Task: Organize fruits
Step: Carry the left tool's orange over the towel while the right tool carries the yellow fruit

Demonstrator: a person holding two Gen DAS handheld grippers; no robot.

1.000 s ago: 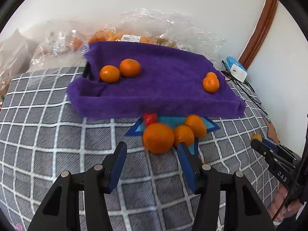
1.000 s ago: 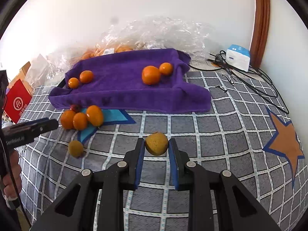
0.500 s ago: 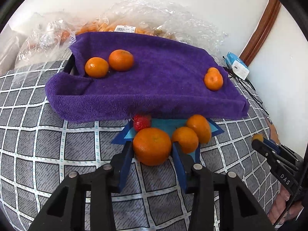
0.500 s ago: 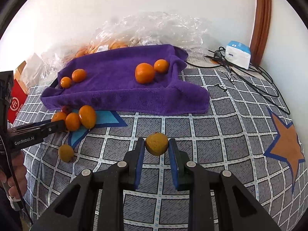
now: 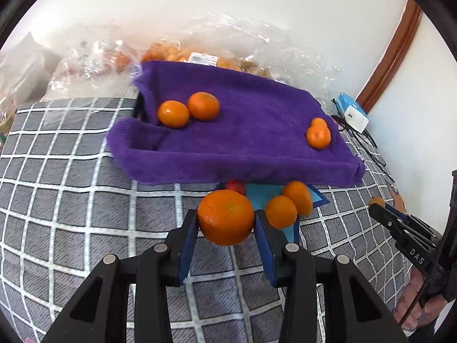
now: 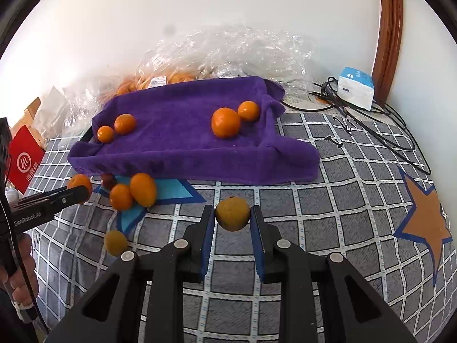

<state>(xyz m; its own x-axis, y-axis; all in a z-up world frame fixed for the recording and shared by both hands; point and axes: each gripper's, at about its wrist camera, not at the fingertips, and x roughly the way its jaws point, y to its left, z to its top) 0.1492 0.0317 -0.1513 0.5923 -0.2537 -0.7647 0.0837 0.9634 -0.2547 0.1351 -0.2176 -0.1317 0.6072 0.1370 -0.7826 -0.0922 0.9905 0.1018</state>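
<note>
Left wrist view: left tool (image 5: 225, 223) clamped on large glossy orange mandarin (image 5: 225, 217), jaws just closed onto it, held just in front of purple towel-lined tray (image 5: 242, 168).
Right wrist view: right tool (image 6: 232, 223) clamped on small dull yellow-orange fruit (image 6: 232, 213), over checked cloth (image 6: 328, 200); 4 mandarins seen on tray.

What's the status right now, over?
Left hand-held gripper shut on big mandarin. Right hand-held gripper shut on dull yellowish fruit. Purple tray ahead, path clear.
</note>
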